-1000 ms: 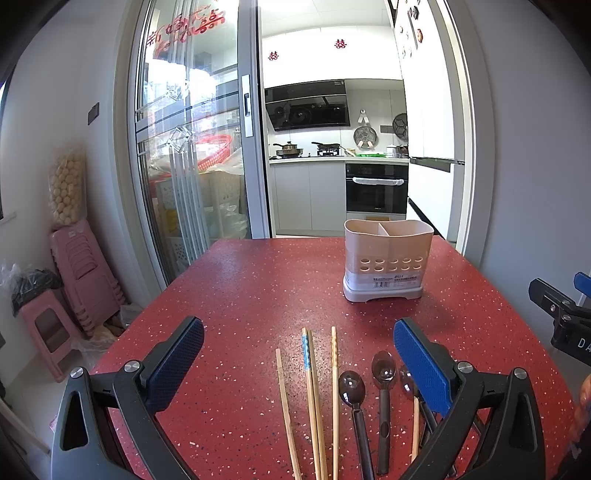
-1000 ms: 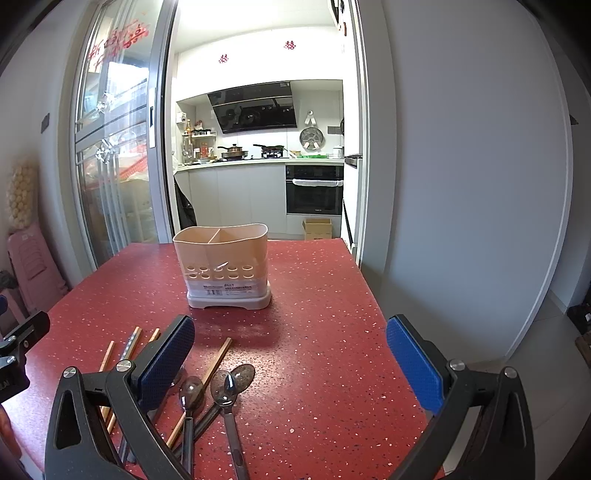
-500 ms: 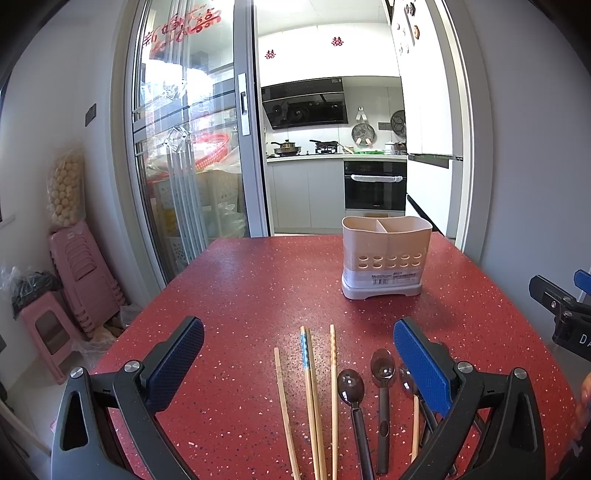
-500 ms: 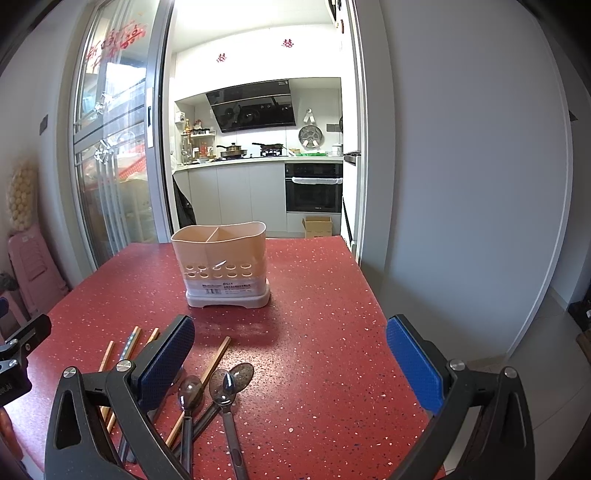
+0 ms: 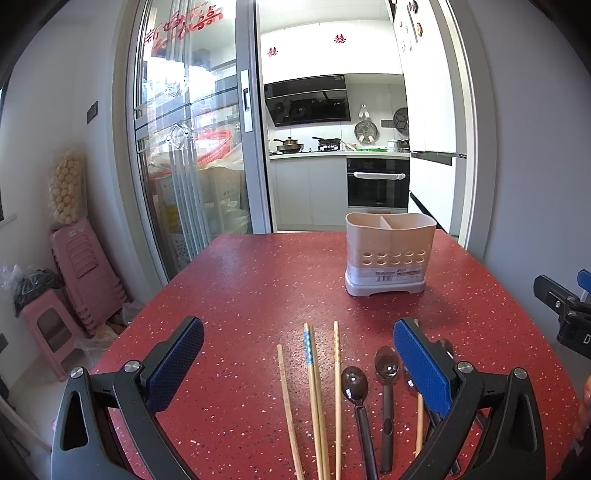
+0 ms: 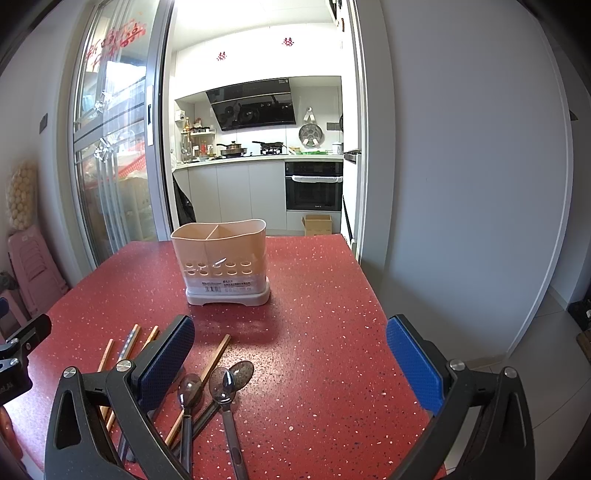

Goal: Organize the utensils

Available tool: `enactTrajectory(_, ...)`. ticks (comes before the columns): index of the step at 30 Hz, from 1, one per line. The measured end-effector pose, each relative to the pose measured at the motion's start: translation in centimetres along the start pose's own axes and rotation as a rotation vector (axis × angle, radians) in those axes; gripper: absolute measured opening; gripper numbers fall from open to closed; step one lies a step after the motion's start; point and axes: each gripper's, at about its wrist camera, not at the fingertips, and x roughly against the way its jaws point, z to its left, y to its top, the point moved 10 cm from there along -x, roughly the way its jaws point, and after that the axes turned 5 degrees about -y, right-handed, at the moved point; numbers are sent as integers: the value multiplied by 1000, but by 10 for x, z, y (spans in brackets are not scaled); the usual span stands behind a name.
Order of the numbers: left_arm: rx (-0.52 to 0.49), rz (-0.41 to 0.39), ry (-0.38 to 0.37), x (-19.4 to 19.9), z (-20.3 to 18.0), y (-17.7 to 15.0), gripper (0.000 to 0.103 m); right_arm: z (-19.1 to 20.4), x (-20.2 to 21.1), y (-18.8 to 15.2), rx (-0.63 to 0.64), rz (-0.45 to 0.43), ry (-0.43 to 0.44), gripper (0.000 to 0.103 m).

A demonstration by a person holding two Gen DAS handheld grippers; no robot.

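Red table [image 5: 258,295]: chopsticks [image 5: 314,387] lie between the gaping, empty left gripper's [image 5: 297,358] fingers.

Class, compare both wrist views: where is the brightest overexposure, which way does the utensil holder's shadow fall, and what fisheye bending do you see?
Right wrist view: kitchen ceiling blown out; utensil holder casts its shadow toward the camera on the red table. Left wrist view: door frame bows outward, corners vignette black.

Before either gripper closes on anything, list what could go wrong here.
1. The chopsticks lie close together, so a pinch may catch several or roll one away.
2. The spoons overlap and one chopstick lies among them; lifting one could drag the others.
3. The holder looks light; a utensil hitting its rim might tip it.
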Motion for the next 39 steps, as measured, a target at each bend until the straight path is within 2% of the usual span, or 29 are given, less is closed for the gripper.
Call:
enactTrajectory(3,7,31,24,-6,9,-6,103,2,-5,-4,22,27,-7,103)
enactTrajectory(6,32,120,-7,-23,19,-20,103,6,-17,-16,37,116,29,103)
enactTrajectory(10,51,244,-25,-48,36,-46,103,5,-41,-47,69,311,50,103)
enactTrajectory(13,40,348,9,-70,51,-69,103,9,-52,-69,95,421,89,103)
enactTrajectory(17,67,463,-7,-92,61,-94,103,25,-63,-102,130,566,156,91)
enactTrajectory(20,89,506,-37,-102,62,-104,103,34,-70,-118,153,622,171,79)
enactTrajectory(25,114,568,-31,-115,63,-114,103,45,-81,-136,179,708,176,65)
enactTrajectory(28,111,601,-35,-121,62,-119,103,52,-89,-136,195,715,175,62)
enactTrajectory(30,107,633,-33,-126,61,-124,103,58,-94,-133,223,718,171,54)
enactTrajectory(33,119,659,-60,-131,57,-127,103,65,-99,-130,247,735,181,49)
enactTrajectory(39,123,686,-58,-138,54,-125,103,86,-112,-129,298,767,224,48)
